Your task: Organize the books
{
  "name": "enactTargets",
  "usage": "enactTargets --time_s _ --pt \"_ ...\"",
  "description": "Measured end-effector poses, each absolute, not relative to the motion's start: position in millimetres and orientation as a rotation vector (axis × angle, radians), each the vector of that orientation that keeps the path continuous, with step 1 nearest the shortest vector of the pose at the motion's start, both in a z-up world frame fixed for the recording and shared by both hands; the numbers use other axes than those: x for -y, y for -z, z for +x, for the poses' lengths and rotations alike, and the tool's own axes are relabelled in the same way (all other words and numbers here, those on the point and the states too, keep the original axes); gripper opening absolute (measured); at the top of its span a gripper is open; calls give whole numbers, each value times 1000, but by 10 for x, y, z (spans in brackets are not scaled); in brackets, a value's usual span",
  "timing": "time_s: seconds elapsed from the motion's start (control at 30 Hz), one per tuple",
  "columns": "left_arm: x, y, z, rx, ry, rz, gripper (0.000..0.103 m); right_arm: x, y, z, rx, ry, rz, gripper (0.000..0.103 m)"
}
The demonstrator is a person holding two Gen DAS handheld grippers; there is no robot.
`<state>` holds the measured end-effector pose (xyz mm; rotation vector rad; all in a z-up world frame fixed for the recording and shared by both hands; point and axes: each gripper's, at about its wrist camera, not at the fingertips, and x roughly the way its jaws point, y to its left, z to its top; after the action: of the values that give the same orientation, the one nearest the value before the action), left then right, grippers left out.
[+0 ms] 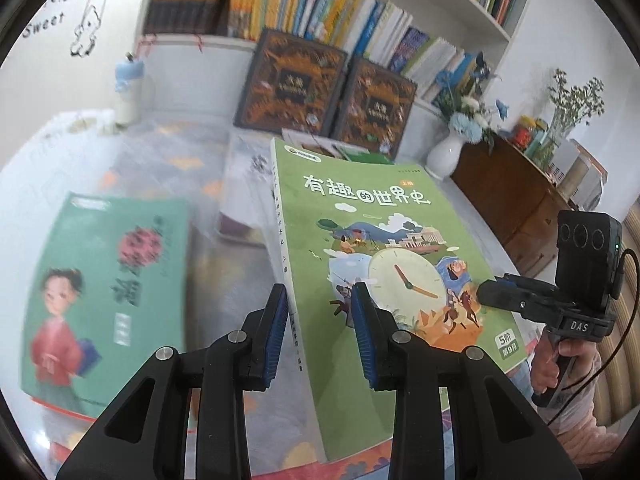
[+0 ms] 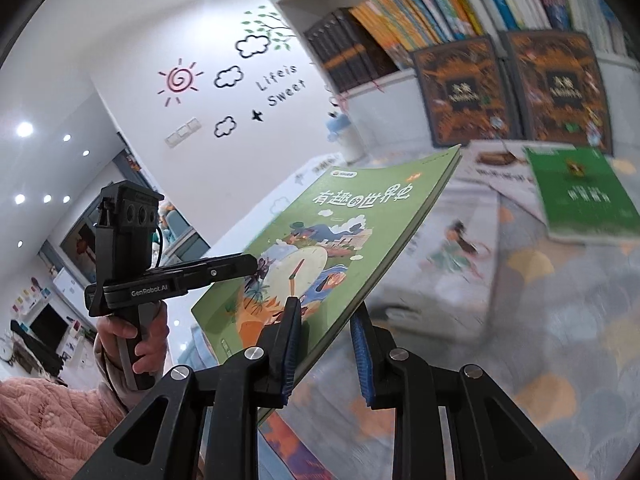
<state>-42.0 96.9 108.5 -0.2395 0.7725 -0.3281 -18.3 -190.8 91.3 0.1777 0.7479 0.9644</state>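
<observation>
A light green book with a clock on its cover (image 1: 376, 248) is lifted and tilted above the table. My left gripper (image 1: 320, 312) straddles its spine edge, one pad on the cover and one below. My right gripper (image 2: 326, 332) straddles the opposite edge of the same book (image 2: 332, 240); its jaws stand wider than the book is thick. A teal-green book with a child on its cover (image 1: 108, 288) lies flat at the left. A dark green book (image 2: 580, 196) lies flat at the far right.
Two dark ornate books (image 1: 292, 80) stand against the white bookshelf (image 1: 436, 4) filled with upright books. A white book (image 1: 244, 184) lies beyond the held one. A white vase with flowers (image 1: 444, 152) and a wooden cabinet (image 1: 516, 200) stand at right.
</observation>
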Motion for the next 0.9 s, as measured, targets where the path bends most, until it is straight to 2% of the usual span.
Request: enactTargets --time_s 0.23,0.47,0.9 --pt "-1434 -1374 -541 -682 247 -241 31 1357 -1253 -195 -661 -1032 102 24" --pt "-1936 -1436 -590 -643 162 -273 32 753 -1334 -186 -652 -1112 54 25" --pt "-2692 -876 -401 -735 88 -361 33 -156 -884 -21 -747 -1133 -21 26"
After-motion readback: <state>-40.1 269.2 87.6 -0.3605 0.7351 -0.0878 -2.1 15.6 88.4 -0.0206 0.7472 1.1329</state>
